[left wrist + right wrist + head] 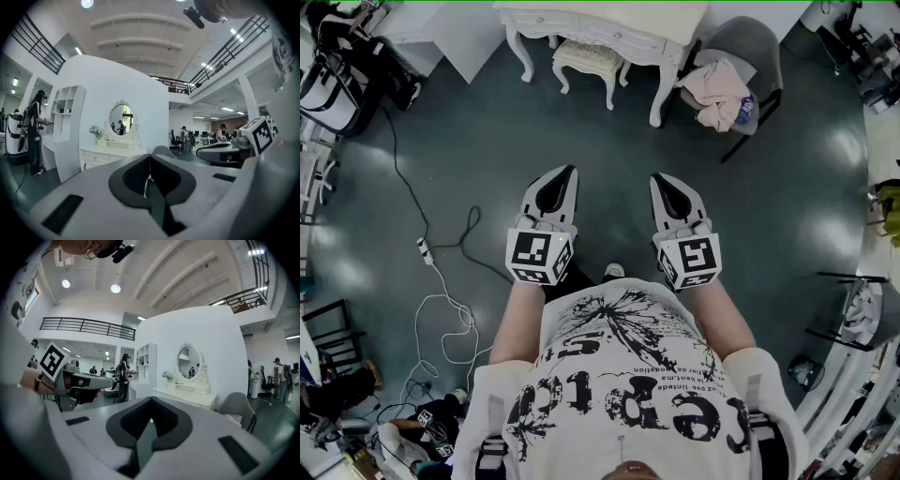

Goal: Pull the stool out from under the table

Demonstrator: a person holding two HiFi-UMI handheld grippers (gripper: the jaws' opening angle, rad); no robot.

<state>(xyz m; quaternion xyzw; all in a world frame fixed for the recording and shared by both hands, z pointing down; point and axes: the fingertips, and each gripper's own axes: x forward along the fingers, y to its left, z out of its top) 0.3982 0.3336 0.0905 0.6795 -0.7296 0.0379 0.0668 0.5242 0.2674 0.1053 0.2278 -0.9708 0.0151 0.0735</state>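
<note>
One stool (586, 56), partly hidden under table (602, 15)

The only words are on the person's white shirt (623, 375). Big black letters run across it, with small lines of print just above them. They show upside down and bent by folds, so I cannot read them for sure. Just past the shirt, the cube (540, 255) on the left claw (568, 172) and the cube (691, 261) on the right claw (657, 179) each show black-and-white square code marks.
</note>
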